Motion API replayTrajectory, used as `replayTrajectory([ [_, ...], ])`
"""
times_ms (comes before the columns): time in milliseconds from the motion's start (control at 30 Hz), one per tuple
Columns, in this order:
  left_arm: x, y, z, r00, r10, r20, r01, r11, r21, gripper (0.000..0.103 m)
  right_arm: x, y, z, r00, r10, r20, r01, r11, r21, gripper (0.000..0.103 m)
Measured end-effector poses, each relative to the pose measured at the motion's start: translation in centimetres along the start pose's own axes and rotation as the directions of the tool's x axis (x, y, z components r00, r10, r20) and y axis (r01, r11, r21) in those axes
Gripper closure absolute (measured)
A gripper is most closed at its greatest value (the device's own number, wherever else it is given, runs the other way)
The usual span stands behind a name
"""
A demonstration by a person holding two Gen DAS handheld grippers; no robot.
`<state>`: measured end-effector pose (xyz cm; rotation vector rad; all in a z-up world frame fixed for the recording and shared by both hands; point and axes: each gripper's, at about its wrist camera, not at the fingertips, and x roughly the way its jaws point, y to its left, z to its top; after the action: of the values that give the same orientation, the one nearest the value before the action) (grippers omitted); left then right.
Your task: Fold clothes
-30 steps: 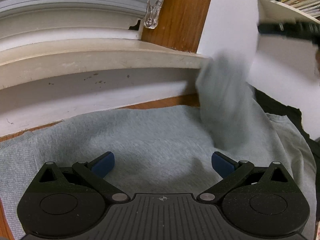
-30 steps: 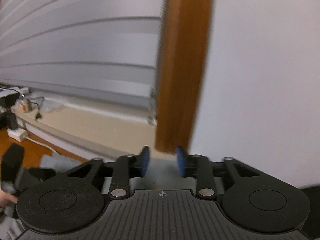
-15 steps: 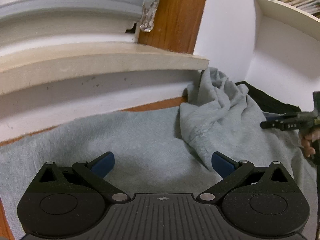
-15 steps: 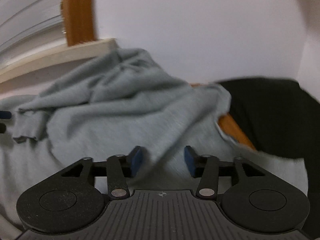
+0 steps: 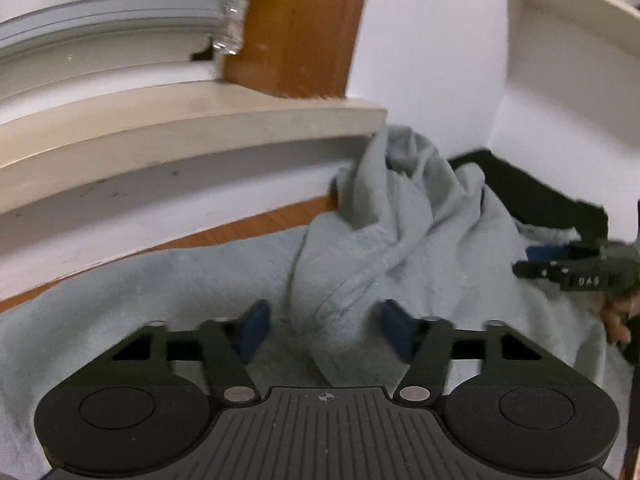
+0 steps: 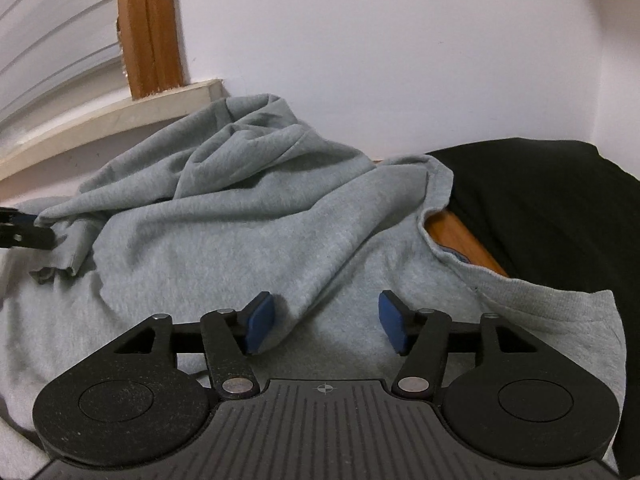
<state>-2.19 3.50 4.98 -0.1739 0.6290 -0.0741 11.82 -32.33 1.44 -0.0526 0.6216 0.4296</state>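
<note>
Loosely bunched, soft grey knit sweatshirt [image 6: 248, 232] lies between both half-spread, closing left [image 5: 326, 330] and opening right hand-held gripper [image 6: 326, 322].

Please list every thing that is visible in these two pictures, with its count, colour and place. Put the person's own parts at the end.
sweatshirt: one, grey, spread on the wooden surface, one part bunched against the wall.
black garment: one, black, right of the sweatshirt, partly under its edge.
wooden surface: one, orange-brown, under the clothes.
sill: one, cream, above the sweatshirt.
blind: one, white, above the sill.
window frame: one, brown wood, beside the blind.
shelf: one, white, top right.
left gripper: black, blue pads, a fold between them.
right gripper: black, blue pads, over the sweatshirt.
hand: one, right edge.
</note>
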Motion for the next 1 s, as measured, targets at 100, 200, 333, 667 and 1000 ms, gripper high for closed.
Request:
replayTrajectory([
  [100, -0.2, 0.6, 1.0, 1.000, 0.011, 0.012, -0.011, 1.000, 0.001, 0.086, 0.1, 0.2, 0.0, 1.000, 0.003, -0.005, -0.003, 1.000, -0.014, 0.039],
  [200, -2.9, 1.7, 2.3, 0.991, 0.088, 0.103, -0.092, 0.995, 0.033, 0.088, 0.2, 0.1, 0.0, 1.000, 0.011, -0.004, -0.011, 1.000, -0.011, 0.038],
  [333, -7.7, 5.1, 4.1, 0.965, 0.165, 0.204, -0.172, 0.985, 0.017, 0.088, 0.1, -0.1, 0.0, 1.000, 0.013, 0.000, -0.013, 1.000, -0.006, 0.038],
  [667, -15.9, 12.2, 3.6, 0.827, 0.430, 0.362, -0.432, 0.898, -0.080, 0.078, -0.7, -1.5, -0.2, 0.999, 0.020, 0.045, -0.023, 0.997, 0.072, 0.033],
  [1000, -11.3, 8.2, -0.8, 0.912, 0.267, 0.311, -0.271, 0.962, -0.030, 0.018, -0.3, -2.0, -0.1, 0.999, 0.026, 0.025, -0.028, 0.996, 0.088, 0.033],
])
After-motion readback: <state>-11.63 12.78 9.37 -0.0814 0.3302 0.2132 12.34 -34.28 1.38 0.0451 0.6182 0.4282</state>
